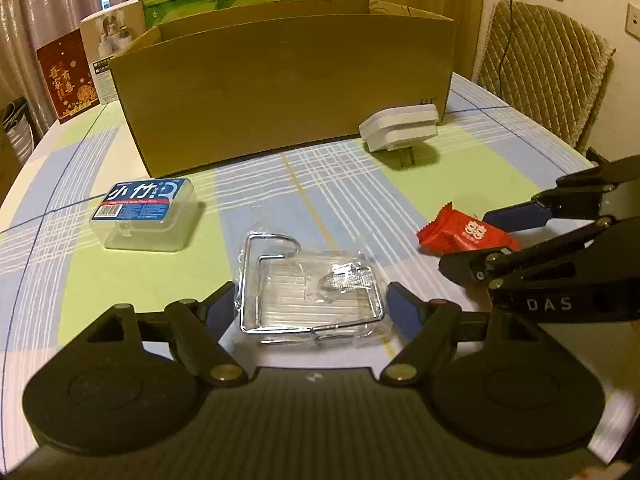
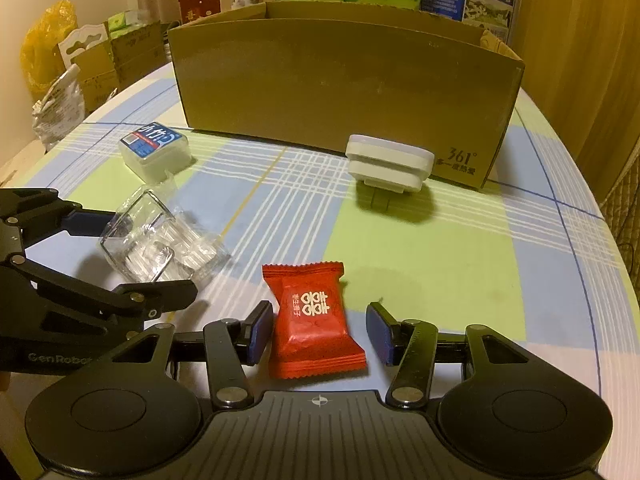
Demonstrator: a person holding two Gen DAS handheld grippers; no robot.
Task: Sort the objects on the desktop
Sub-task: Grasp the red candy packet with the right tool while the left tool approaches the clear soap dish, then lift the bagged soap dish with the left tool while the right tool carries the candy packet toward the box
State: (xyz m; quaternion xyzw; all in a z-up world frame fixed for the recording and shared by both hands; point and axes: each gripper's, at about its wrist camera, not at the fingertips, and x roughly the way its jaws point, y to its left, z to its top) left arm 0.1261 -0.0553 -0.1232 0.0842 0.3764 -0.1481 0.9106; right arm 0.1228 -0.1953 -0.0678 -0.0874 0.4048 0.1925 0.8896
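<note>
Straddling a clear packet point(image 1: 310, 294) near the surface's point(image 1: 500, 152) front edge, left gripper point(image 1: 310, 312) fingers apart, not pressing; likewise right gripper point(image 2: 316, 330) fingers spread around red candy point(image 2: 314, 318), untouched.

matt cardboard box point(image 1: 280, 92), glossy red wrapper point(image 2: 314, 320), checked cloth point(image 2: 420, 240)

Left wrist view low over the counter point(image 1: 360, 184), angled down toward the cardboard box point(image 1: 280, 92), right wrist view likewise close, facing the box point(image 2: 344, 84) from further right, both sharing box, white adapter point(image 1: 398, 128) point(image 2: 388, 164), red packet point(image 1: 466, 236) point(image 2: 316, 318).
</note>
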